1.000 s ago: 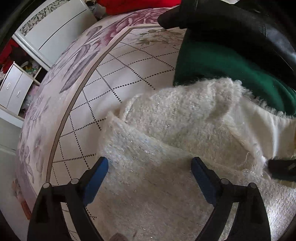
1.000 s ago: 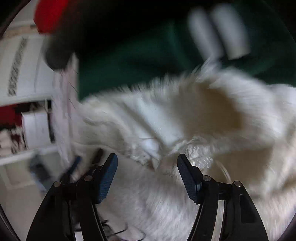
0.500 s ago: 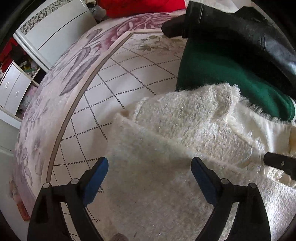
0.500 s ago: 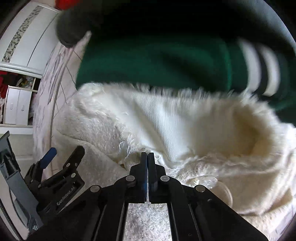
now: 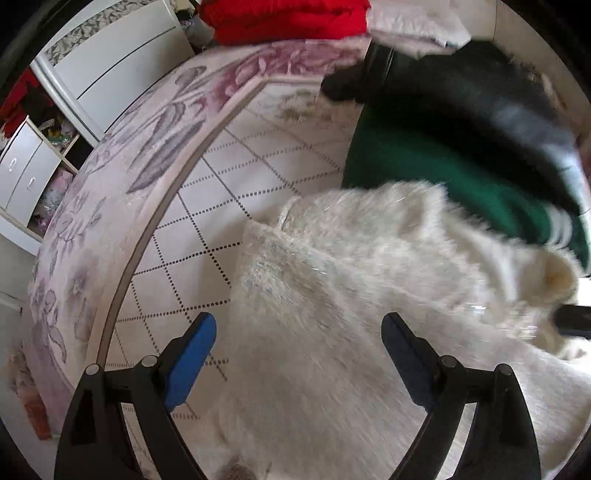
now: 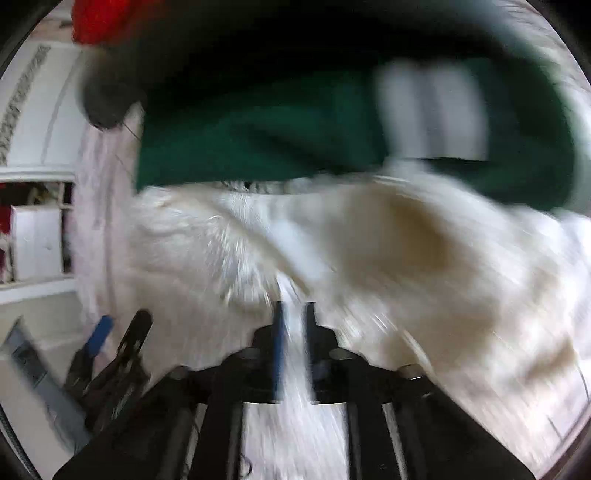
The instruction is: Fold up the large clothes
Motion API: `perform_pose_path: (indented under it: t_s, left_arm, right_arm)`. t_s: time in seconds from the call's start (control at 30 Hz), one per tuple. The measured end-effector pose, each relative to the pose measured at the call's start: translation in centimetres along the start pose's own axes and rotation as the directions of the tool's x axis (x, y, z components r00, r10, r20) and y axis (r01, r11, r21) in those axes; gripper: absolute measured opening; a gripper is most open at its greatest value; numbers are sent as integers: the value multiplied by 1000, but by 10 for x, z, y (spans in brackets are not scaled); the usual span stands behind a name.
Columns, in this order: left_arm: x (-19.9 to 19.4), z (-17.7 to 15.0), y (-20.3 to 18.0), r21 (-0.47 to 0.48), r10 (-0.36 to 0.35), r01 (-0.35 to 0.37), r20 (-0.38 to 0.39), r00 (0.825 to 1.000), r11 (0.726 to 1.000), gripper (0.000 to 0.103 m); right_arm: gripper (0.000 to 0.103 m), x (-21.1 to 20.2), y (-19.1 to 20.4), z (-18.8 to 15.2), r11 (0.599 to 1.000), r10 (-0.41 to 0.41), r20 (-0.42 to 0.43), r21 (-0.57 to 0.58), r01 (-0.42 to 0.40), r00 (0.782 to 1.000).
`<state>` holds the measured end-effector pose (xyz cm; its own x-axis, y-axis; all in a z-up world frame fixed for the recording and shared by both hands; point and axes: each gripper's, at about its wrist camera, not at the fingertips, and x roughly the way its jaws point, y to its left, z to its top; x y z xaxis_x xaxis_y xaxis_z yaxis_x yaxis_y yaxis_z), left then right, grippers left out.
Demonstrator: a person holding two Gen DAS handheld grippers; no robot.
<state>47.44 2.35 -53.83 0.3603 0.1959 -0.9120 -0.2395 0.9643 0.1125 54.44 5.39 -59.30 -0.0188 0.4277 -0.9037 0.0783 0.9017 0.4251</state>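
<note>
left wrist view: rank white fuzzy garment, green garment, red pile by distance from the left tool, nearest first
1. white fuzzy garment: right under the open left tool, spreading to the right.
2. green garment: beyond the white one, upper right, partly under a black garment.
3. red pile: at the top edge, past the bedspread.

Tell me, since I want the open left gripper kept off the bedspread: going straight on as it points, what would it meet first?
Most likely the fluffy cream-white garment, which fills the view between the left gripper fingers; the patterned bedspread lies off to the side. Depth is unclear.
</note>
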Motion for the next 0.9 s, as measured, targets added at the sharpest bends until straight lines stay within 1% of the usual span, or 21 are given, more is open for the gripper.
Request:
perform_pose_path:
  t_s: [0.03, 0.07, 0.1, 0.17, 0.23, 0.27, 0.33, 0.4, 0.5, 0.53, 0.57, 0.6, 0.63, 0.67, 0.7, 0.73, 0.77, 0.8, 0.83, 0.87, 0.9]
  left_arm:
    - [-12, -4, -2, -8, -21, 21, 3, 1000, 1000, 91]
    - [-18, -6, -5, -12, -33, 33, 3, 999, 999, 91]
    - [-28, -11, -11, -11, -59, 59, -1, 998, 998, 91]
    - [-40, -23, -29, 11, -106, 107, -33, 994, 994, 91]
    - [-43, -36, -49, 44, -130, 133, -58, 990, 990, 91]
    - [-41, -45, -66, 77, -137, 144, -82, 987, 987, 91]
    - [-36, -60, -90, 126, -140, 153, -107, 984, 980, 91]
    - [-28, -72, -111, 183, -124, 148, -134, 983, 972, 91]
    - [-15, -86, -133, 242, -85, 117, -139, 987, 963, 91]
    - [-9, -90, -138, 255, -71, 108, -148, 986, 961, 92]
    - [-4, -92, -140, 260, -58, 98, -155, 986, 961, 92]
    - [2, -94, -141, 264, -50, 93, -165, 985, 960, 92]
    - [8, -95, -142, 259, -58, 103, -178, 982, 960, 93]
    - [12, -95, -142, 249, -64, 110, -188, 980, 962, 96]
    - [14, -95, -142, 243, -65, 112, -195, 979, 963, 99]
    - [16, -95, -143, 242, -62, 110, -198, 978, 964, 99]
    - [17, -95, -143, 246, -54, 102, -192, 980, 964, 99]
    - [17, -94, -143, 248, -51, 98, -189, 981, 964, 99]
    - [17, -94, -144, 250, -48, 95, -188, 981, 964, 99]
    - [17, -93, -145, 251, -46, 92, -184, 982, 964, 99]
    - [16, -93, -147, 252, -44, 90, -182, 982, 964, 99]
  right_arm:
    - [60, -23, -10, -13, 1000, 1, 34, 6, -1, 999]
    - [81, -42, -21, -26, 1000, -23, 66, 19, 22, 998]
    - [82, -68, -37, -49, 995, -94, 110, 41, 90, 990]
    - [82, -94, -64, -80, 981, -189, 124, 74, 181, 974]
    - [82, -105, -95, -118, 941, -326, 78, 122, 315, 942]
    - [82, -104, -110, -134, 923, -371, 39, 130, 363, 928]
    - [82, -96, -134, -159, 910, -397, -21, 123, 397, 917]
    - [82, -77, -151, -172, 912, -402, -88, 50, 407, 911]
    - [81, -40, -147, -173, 916, -398, -109, -93, 389, 911]
    - [60, -30, -146, -169, 912, -401, -76, -132, 389, 913]
    - [12, -29, -149, -165, 920, -383, -37, -106, 377, 923]
    - [9, -33, -169, -160, 966, -256, -1, 33, 256, 967]
    - [9, -39, -200, -161, 969, -124, 45, 221, 111, 991]
    - [9, -40, -221, -166, 942, -53, 81, 335, 22, 995]
    - [9, -38, -248, -177, 878, 33, 133, 470, -93, 991]
    - [9, -34, -267, -189, 811, 100, 172, 557, -180, 980]
    - [10, -33, -275, -198, 766, 148, 200, 596, -241, 968]
    - [14, -34, -275, -201, 755, 163, 206, 604, -256, 965]
    - [26, -39, -271, -203, 774, 146, 200, 587, -238, 969]
    - [32, -44, -262, -202, 831, 90, 173, 529, -169, 981]
    - [32, -45, -255, -200, 870, 52, 152, 478, -120, 987]
